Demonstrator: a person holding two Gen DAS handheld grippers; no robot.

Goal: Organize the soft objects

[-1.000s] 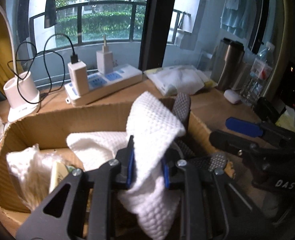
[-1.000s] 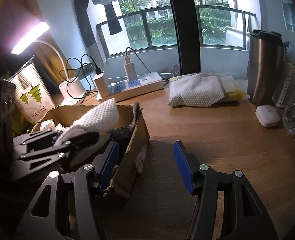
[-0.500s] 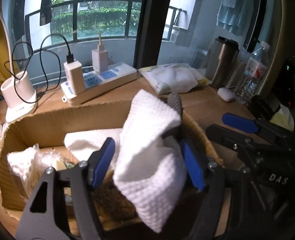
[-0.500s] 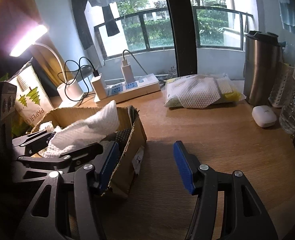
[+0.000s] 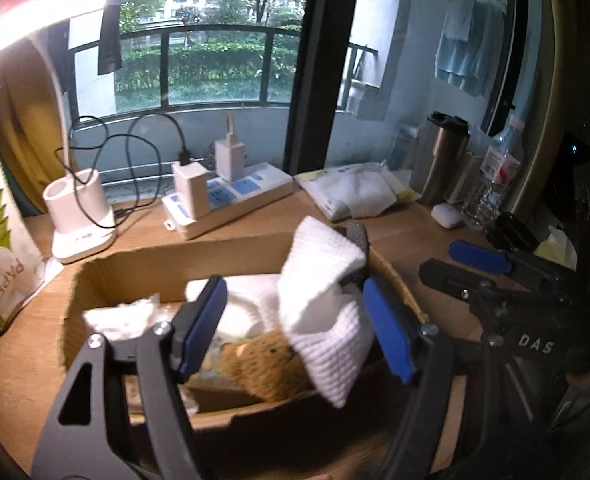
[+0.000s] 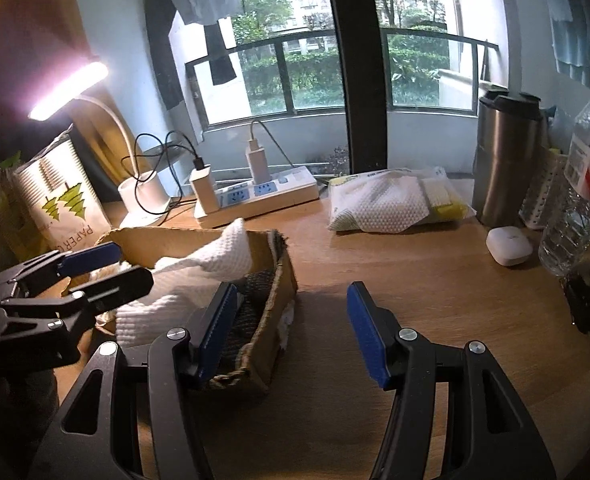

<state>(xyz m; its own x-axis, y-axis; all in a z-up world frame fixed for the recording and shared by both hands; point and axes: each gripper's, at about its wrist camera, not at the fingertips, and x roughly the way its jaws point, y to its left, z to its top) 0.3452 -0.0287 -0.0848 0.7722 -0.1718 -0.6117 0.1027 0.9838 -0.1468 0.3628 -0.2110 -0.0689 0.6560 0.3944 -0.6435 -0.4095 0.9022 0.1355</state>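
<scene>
The left gripper [image 5: 295,328] stands with its blue-padded jaws spread wide and nothing pinched between them, poised over the near wall of the cardboard box [image 5: 143,258]. Straight ahead, between the two pads but touching neither as far as the view shows, the white waffle-weave cloth [image 5: 327,304] lies draped in the box, its long axis running from the far right corner down toward the gripper, its lower end hanging over a brown plush toy [image 5: 267,364]. A dark knitted piece [image 5: 357,236] pokes up behind the cloth at the box's far right corner (it may be a sock; the weave is too blurred to say). The right gripper [image 6: 291,328] also gapes, holding nothing, and sits beside the box, its left pad by the box's right wall and its right pad over bare wooden desk [image 6: 435,280]. Beyond it, well apart from the box, another white cloth on a plastic pack [image 6: 387,200] lies near the power strip [image 6: 255,196]. That cloth lies forward and slightly right of the right gripper, so the right hand is judged the nearer for fetching it.
</scene>
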